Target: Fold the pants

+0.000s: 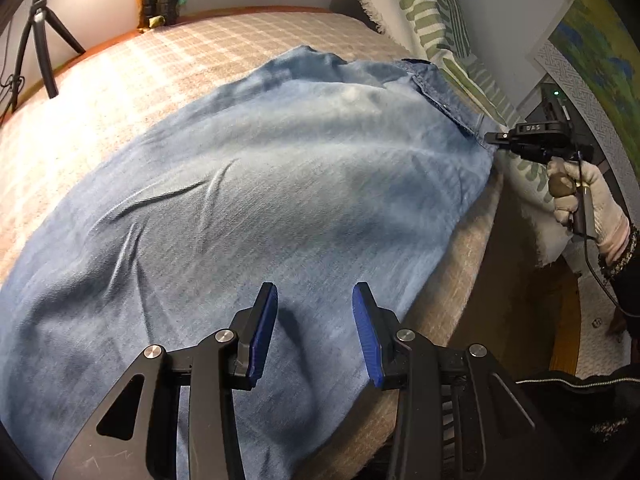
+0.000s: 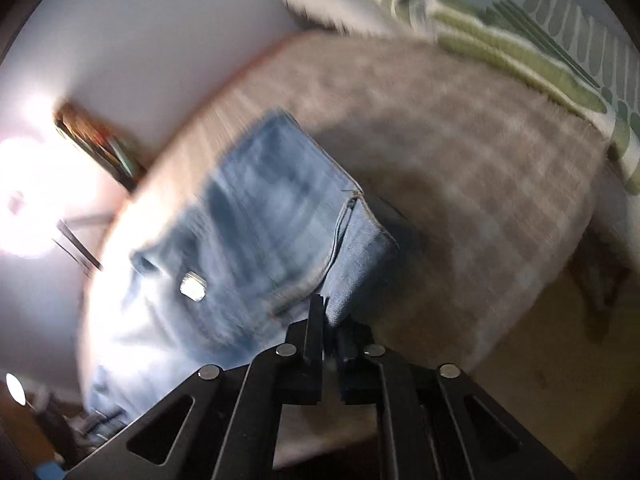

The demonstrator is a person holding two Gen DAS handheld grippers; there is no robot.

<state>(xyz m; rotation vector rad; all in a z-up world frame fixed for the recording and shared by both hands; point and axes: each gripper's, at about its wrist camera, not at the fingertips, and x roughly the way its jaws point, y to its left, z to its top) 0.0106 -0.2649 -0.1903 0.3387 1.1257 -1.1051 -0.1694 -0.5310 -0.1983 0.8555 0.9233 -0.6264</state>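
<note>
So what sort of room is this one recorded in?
Probably a bedroom at home. The jeans lie on what looks like a bed under a checked cover, a leaf-print pillow rests by the wall, and a tripod stands beyond it.

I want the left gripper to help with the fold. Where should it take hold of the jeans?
Probably the near edge of the jeans, below the open left gripper. Come from the bed's front side; the cloth overhangs there, and the right gripper already pinches the waistband corner.
</note>
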